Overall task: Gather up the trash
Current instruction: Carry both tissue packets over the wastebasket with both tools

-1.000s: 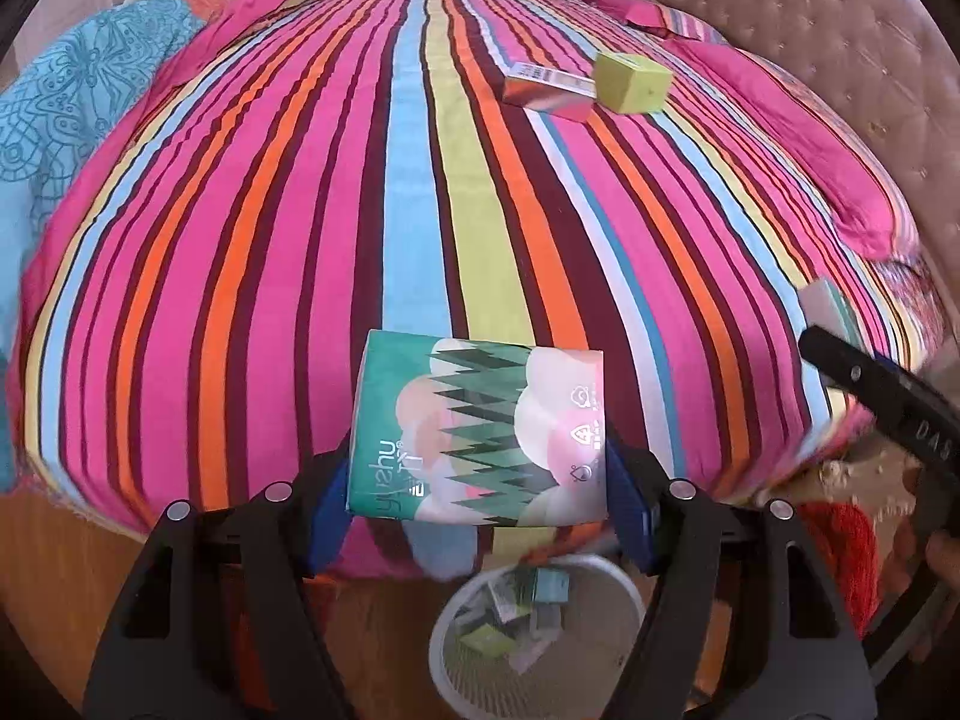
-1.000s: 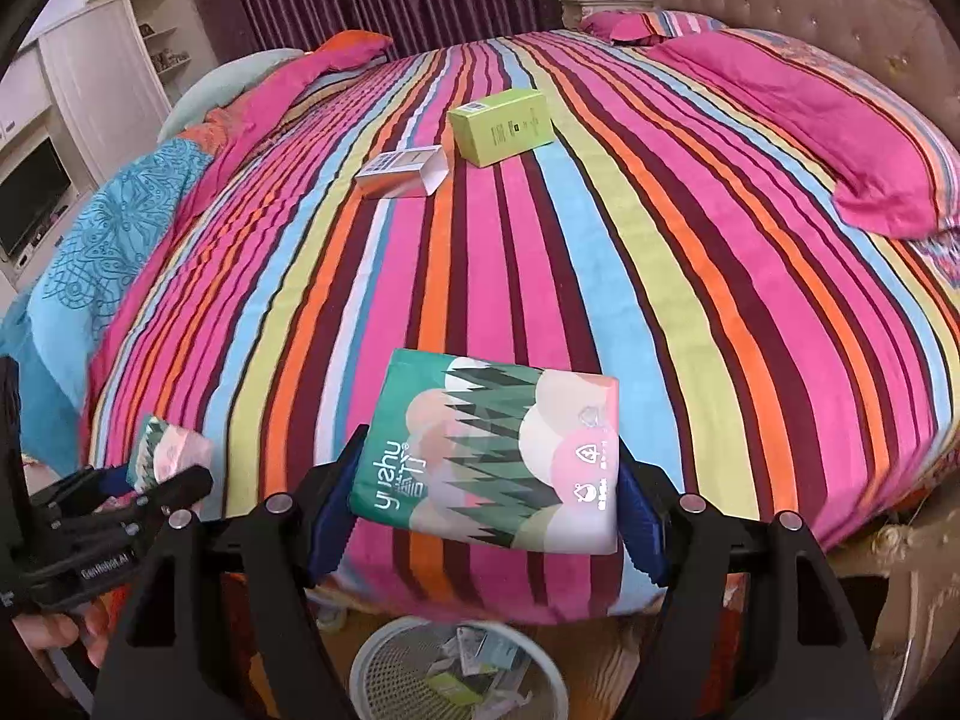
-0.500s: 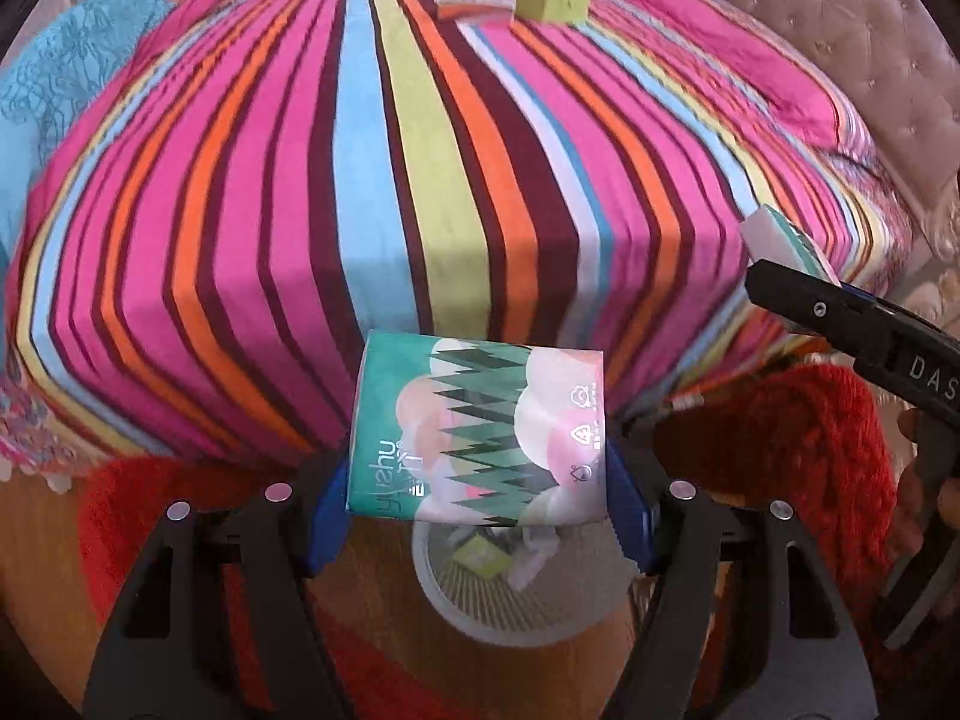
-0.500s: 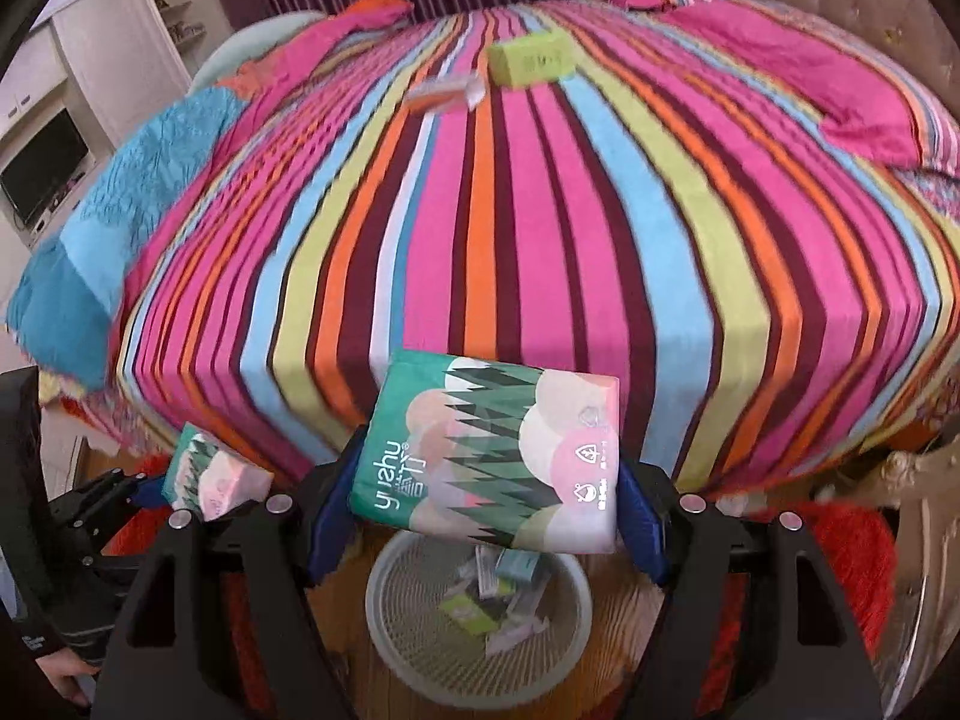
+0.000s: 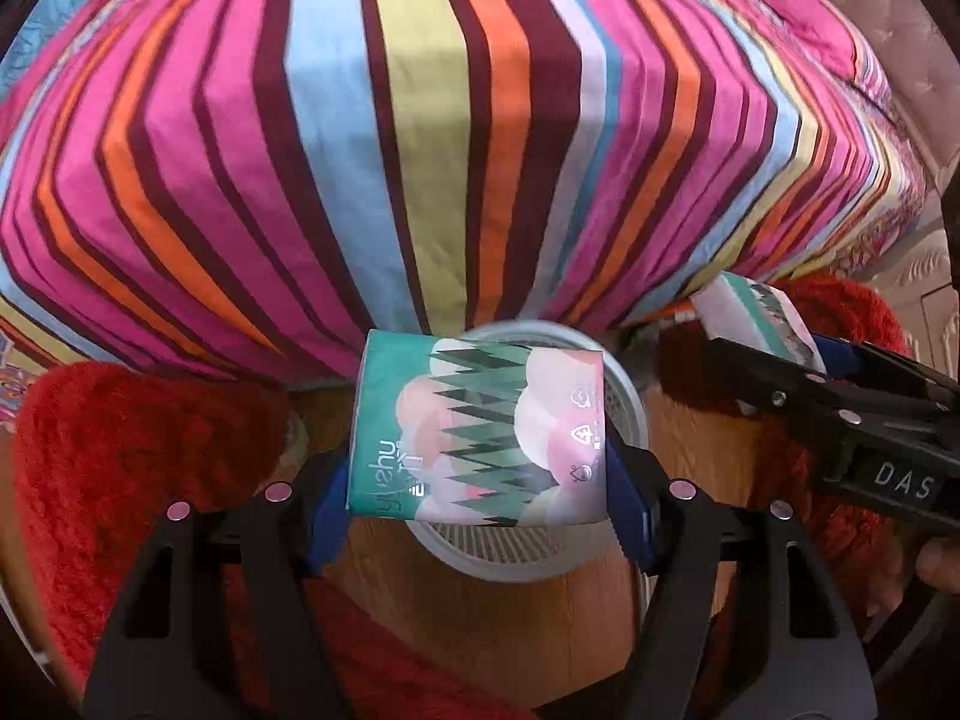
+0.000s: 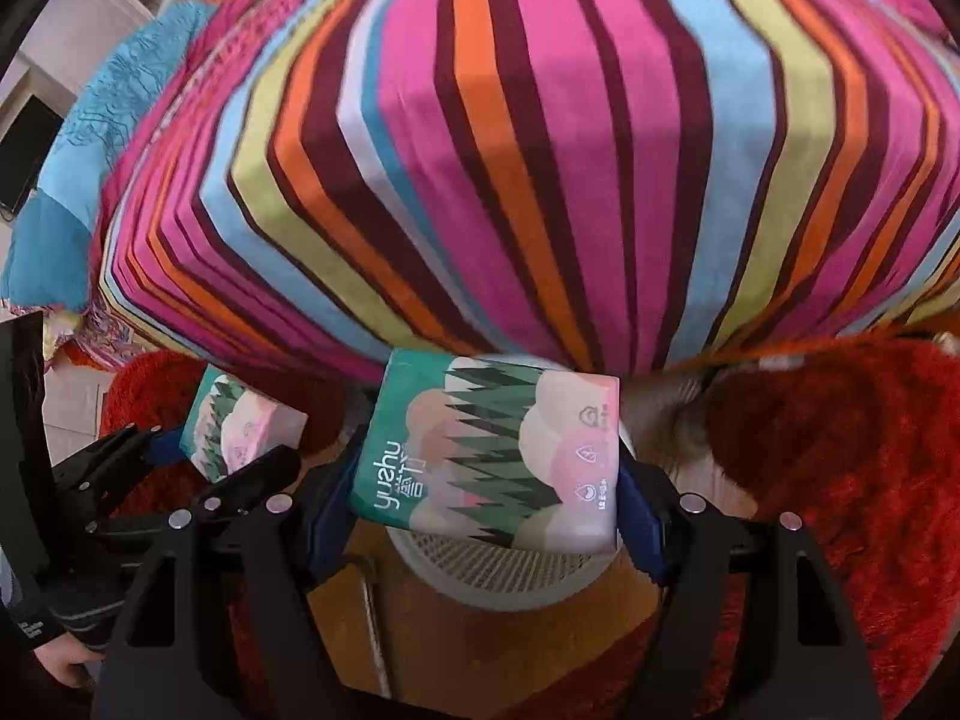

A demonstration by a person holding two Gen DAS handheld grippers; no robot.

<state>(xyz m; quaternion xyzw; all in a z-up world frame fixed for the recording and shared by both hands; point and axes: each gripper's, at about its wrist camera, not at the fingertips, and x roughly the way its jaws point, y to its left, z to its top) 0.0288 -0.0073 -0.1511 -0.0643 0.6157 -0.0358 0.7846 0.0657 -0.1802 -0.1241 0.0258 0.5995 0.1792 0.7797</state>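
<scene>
My left gripper [image 5: 477, 480] is shut on a green and pink tissue pack [image 5: 480, 429], blue pads pressing both short sides. My right gripper [image 6: 486, 474] is shut on a second, matching tissue pack [image 6: 489, 450] the same way. Both packs hang right above a white mesh waste basket [image 5: 528, 558] on the wood floor; the basket [image 6: 510, 570] is mostly hidden behind each pack. In the left wrist view the right gripper's pack [image 5: 753, 315] shows at the right edge. The left gripper's pack [image 6: 237, 426] appears low on the left of the right wrist view.
The striped bed cover [image 5: 420, 120] falls over the mattress edge just beyond the basket. A red shaggy rug [image 5: 120, 480] lies on both sides of the basket. A blue blanket [image 6: 78, 180] hangs at the bed's left corner. A person's hand [image 6: 60, 660] holds the left tool.
Both grippers have sunk and tipped downward with their packs. The view has left the bed top; the basket now sits directly behind the packs. The boxes on the bed are gone from view.
</scene>
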